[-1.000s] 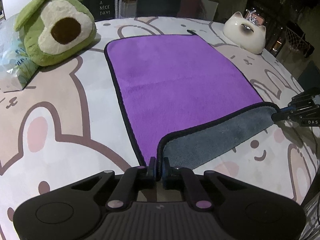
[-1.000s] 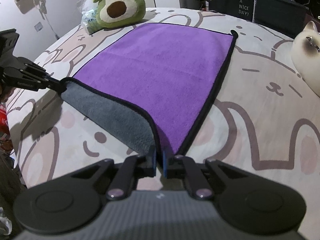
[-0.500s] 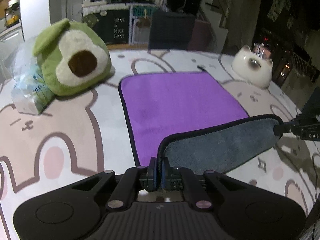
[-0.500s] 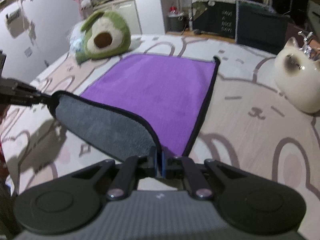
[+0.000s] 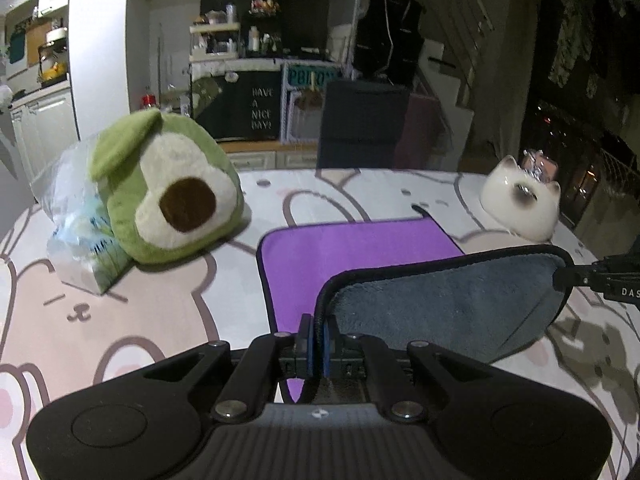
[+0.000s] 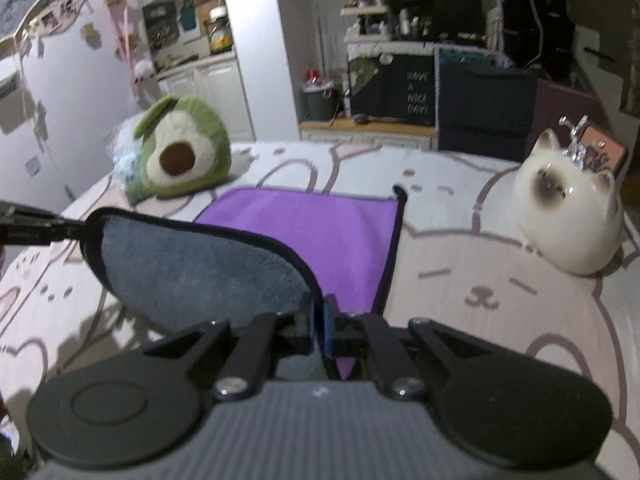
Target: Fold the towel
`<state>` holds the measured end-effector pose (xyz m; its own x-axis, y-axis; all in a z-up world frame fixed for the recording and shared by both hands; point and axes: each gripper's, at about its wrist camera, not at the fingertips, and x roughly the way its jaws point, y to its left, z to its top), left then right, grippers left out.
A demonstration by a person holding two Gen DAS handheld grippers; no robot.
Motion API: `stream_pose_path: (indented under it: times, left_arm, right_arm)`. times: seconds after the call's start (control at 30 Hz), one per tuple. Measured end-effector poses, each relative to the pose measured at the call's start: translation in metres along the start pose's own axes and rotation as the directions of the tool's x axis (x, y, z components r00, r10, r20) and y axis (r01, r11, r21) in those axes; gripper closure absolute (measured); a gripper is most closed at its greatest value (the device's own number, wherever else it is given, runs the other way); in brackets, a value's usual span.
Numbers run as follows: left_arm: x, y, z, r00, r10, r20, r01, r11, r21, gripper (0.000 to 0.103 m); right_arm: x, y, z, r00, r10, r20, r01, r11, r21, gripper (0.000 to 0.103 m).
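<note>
First fold about half done. Left gripper point(image 5: 318, 342) and right gripper point(image 6: 319, 326) clamped on near corners of purple towel point(image 5: 356, 252), raised, grey underside showing. Far half flat on table point(image 5: 132, 312); near edge not yet laid on far edge.

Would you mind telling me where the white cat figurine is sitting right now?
The white cat figurine sits on the bunny-print tablecloth, right of the purple towel's far right corner in the right wrist view; the avocado plush sits opposite, on the left.
</note>
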<state>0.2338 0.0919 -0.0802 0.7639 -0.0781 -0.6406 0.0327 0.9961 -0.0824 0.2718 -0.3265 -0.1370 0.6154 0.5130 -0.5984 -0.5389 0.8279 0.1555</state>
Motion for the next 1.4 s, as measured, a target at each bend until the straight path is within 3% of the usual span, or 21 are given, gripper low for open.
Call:
stream_pose_path:
  times: [0.5,0.8,1.2,1.4]
  left_arm:
    - [0.014,0.004,0.038,0.99,0.05,0.13,-0.048,0.999,-0.014,0.098]
    - [0.037,0.007,0.056,0.986,0.057,0.159,-0.056,0.998,-0.007,0.098]
    - [0.091,0.019,0.082,0.984,0.046,0.173,-0.041,0.999,-0.034,0.098]
    - [0.124,0.028,0.082,0.989,0.046,0.141,-0.039,0.998,-0.055,0.098]
  right_arm:
    - [0.019,0.003,0.039,0.992,-0.038,0.117,0.035,0.999,0.026,0.097]
    - [0.036,-0.007,0.061,0.981,-0.068,0.18,0.056,0.996,0.071,0.097]
    - [0.078,-0.019,0.078,0.983,-0.098,0.156,0.086,0.993,0.078,0.097]
    - [0.101,-0.027,0.082,0.985,-0.109,0.13,0.099,0.991,0.085,0.097]
